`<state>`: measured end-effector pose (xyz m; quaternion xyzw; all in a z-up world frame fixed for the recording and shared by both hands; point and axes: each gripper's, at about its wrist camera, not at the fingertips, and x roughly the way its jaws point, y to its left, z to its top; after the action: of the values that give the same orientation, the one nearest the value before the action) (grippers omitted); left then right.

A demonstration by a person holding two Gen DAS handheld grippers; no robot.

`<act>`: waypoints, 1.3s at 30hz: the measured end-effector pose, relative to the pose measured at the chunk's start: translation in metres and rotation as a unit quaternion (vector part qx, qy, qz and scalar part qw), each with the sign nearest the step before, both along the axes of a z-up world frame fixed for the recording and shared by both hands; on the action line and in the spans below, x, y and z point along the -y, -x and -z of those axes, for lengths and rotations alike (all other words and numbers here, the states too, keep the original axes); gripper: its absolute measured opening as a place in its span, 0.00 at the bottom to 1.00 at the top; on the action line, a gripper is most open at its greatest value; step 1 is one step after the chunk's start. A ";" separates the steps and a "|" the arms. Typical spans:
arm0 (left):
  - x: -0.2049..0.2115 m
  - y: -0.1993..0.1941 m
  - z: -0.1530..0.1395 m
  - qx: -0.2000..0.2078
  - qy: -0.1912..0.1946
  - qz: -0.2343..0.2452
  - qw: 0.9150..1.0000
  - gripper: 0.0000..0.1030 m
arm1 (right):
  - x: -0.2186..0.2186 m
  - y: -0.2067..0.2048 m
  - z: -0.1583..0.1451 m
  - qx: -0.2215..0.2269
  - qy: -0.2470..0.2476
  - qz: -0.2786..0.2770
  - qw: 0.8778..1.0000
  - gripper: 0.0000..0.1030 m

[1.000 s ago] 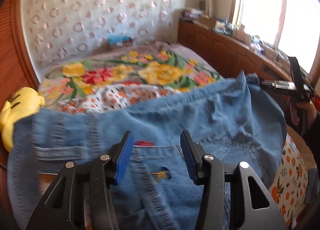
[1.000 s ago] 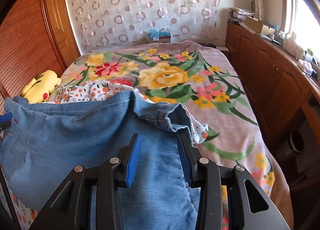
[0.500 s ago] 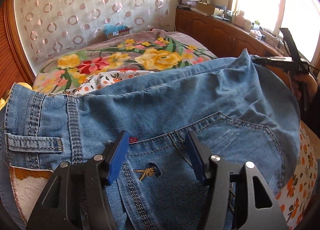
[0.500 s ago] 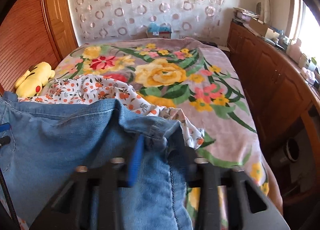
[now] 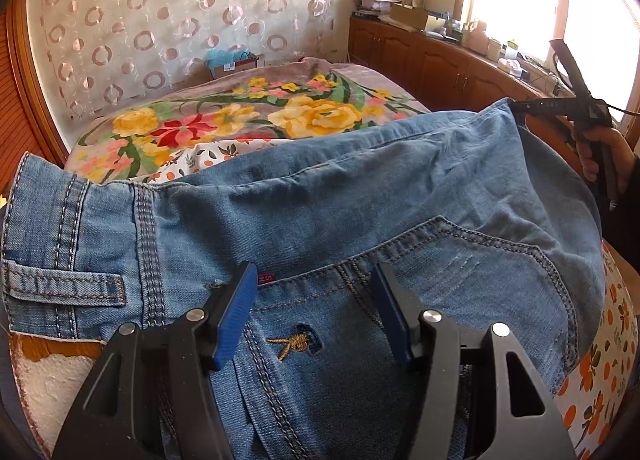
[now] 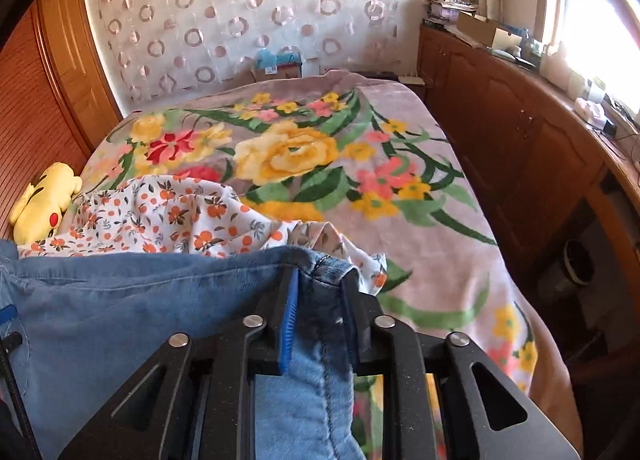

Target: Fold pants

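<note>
the bed with the floral blanket [image 6: 400,131] carries the blue denim pants [image 5: 360,187], spread near its front edge over an orange-dotted white cloth [image 6: 168,215]. the right gripper [image 6: 320,308] has just been closing and its jaws now pinch a hem corner. the left gripper [image 5: 314,312] stands half open over the back pocket [image 5: 440,280], holding nothing. lifting now may drag the pants askew, because only one corner is held.

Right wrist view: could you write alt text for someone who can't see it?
The right gripper is clamped on a bunched fold at the hem end of blue denim pants above a bed. An orange-flowered white cloth lies beyond the pants on a floral blanket, with a yellow plush toy at the left and wooden cabinets along the right under a bright window.
</note>
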<state>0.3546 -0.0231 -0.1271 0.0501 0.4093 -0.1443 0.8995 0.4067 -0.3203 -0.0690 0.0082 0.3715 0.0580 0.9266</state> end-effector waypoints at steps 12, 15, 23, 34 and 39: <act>0.007 0.001 -0.011 0.008 -0.030 -0.001 1.000 0.59 | -0.019 0.086 -0.010 0.055 -0.005 -0.093 0.994 0.41; 0.001 0.013 -0.036 0.048 -0.039 -0.010 0.998 0.59 | -0.040 0.101 -0.003 0.046 -0.016 -0.124 0.991 0.42; -0.057 0.009 -0.076 0.069 -0.055 -0.062 0.994 0.59 | -0.082 0.122 0.028 0.020 -0.009 -0.189 0.982 0.43; -0.100 -0.022 -0.056 0.038 -0.070 -0.098 0.992 0.59 | -0.088 0.119 0.043 0.011 0.021 -0.191 0.981 0.44; -0.096 -0.030 -0.053 0.040 -0.064 -0.076 0.994 0.52 | -0.104 0.124 0.047 0.014 0.034 -0.189 0.981 0.45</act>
<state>0.3848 0.0727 -0.0741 0.0824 0.3843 -0.0467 0.9183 0.2829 -0.2165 -0.1162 -0.0949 0.3548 0.2194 0.9039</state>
